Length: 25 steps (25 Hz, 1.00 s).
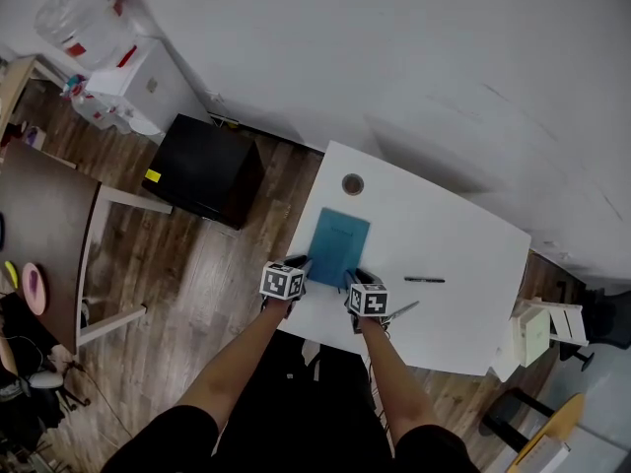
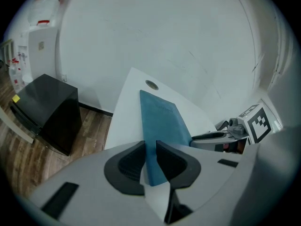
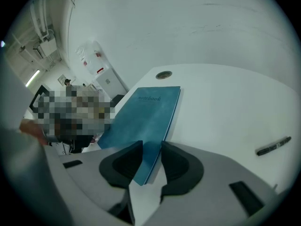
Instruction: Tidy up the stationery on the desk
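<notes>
Plainly, the left tongs (image 2: 150,160) and right tongs (image 3: 151,161) each pinch a near corner of the teal notebook (image 1: 337,246) at the white surface's (image 1: 463,254) near edge. Uneven pulling could twist it loose or sweep the pen (image 1: 424,280) off.

One blue notebook (image 1: 338,247), one black pen (image 1: 424,280), one white desk (image 1: 463,254), one black cabinet (image 1: 202,168)
</notes>
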Tool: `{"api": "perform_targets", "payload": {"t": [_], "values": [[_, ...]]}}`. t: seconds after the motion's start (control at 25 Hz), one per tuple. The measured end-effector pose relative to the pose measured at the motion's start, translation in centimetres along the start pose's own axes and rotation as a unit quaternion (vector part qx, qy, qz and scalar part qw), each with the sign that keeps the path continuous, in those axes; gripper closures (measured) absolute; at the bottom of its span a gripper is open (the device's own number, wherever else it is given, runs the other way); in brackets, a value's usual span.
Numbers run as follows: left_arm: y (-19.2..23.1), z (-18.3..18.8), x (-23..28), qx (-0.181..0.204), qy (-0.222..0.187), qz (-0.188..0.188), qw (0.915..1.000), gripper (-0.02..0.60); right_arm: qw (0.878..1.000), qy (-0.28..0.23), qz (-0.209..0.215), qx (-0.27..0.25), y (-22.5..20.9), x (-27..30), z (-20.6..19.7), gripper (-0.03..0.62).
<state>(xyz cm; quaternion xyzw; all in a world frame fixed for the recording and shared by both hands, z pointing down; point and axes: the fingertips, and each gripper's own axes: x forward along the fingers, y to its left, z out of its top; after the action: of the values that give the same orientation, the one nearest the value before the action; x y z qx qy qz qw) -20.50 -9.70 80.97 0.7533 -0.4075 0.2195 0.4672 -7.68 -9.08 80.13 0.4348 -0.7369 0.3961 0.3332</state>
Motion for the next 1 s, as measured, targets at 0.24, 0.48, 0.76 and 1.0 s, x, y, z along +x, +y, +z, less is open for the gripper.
{"api": "perform_targets", "payload": {"t": [0.24,0.48,0.76,1.0], "values": [[0.5,0.3,-0.8,-0.033,-0.024,0.0,0.9991,0.502,0.999,-0.002,-0.03,-0.025,0.3,-0.8,0.3,0.462],[-1.8,0.2,-2.3,-0.001,-0.043,0.008,0.999,0.511,0.998,-0.046,-0.049,-0.014,-2.4,-6.4,0.7,0.462],[-6.7,-3.3,-1.5,0.031,-0.035,-0.008,0.9989,0.568,0.994,-0.055,-0.096,0.016,-10.9,-12.1,-3.1,0.467],[-14.2,-4.1,1.6,0.043,-0.015,-0.029,0.9985,0.569,0.995,-0.046,-0.089,0.002,-17.6,-14.2,-4.8,0.467]]}}
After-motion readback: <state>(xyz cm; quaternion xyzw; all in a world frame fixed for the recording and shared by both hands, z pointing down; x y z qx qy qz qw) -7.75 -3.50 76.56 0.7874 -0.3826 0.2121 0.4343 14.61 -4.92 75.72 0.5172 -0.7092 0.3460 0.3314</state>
